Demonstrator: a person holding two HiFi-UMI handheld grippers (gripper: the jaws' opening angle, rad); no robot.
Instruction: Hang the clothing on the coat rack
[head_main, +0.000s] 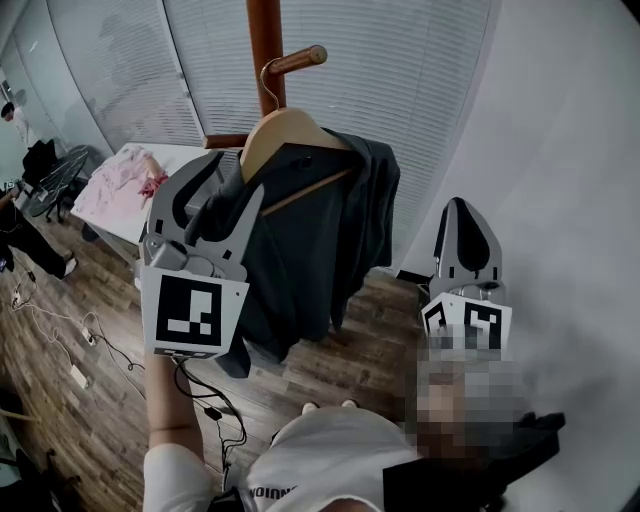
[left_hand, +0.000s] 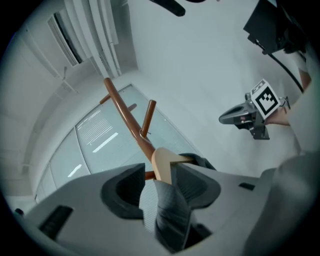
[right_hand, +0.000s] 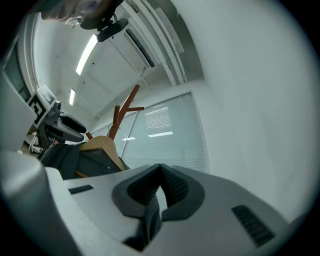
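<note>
Jacket (head_main: 330, 235) sits on the wooden hanger (head_main: 285, 130), its hook over a peg (head_main: 300, 58) of the coat rack (head_main: 265, 35). Left gripper (head_main: 228, 185): my jaws released, wide, a fold of the jacket's shoulder loose between them. Right gripper (head_main: 463, 215): jaws clenched on nothing, well apart from the rack. Hanging looks done. Best next: draw the left straight back, clear of cloth, so nothing snags or tips the hanger.
</note>
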